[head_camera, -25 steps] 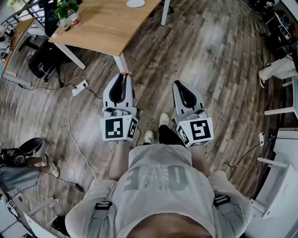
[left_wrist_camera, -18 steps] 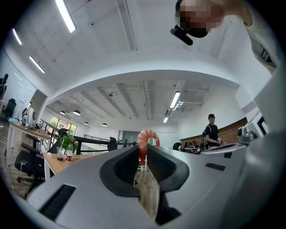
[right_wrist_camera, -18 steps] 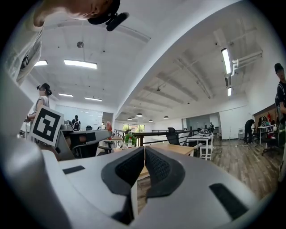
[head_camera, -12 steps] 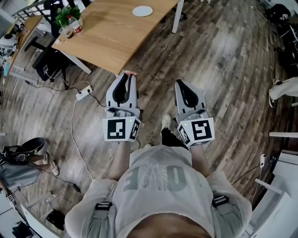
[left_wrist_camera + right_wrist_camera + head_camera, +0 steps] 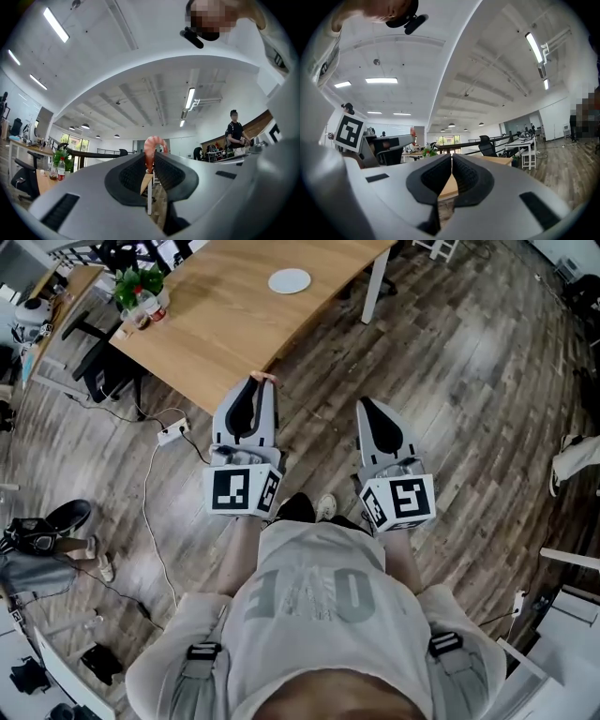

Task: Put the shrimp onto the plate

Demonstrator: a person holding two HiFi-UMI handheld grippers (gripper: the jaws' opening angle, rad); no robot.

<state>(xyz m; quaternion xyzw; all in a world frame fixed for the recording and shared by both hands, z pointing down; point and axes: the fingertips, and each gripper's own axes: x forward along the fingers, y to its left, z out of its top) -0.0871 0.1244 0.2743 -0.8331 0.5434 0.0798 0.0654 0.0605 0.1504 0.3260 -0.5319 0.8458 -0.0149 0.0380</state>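
So, the left gripper (image 5: 150, 160) is pinched tight on the shrimp (image 5: 151, 146), whose pink curl pokes out above the jaw tips. The right gripper (image 5: 451, 159) has its jaws pressed together with nothing in them. Both hang over the wood floor (image 5: 450, 362), the left one near the table (image 5: 216, 324) edge. The plate (image 5: 289, 280) sits on the table, well apart from the shrimp.

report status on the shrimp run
Left gripper shut on shrimp. Right gripper shut, empty. Plate on table ahead, nothing seen between.
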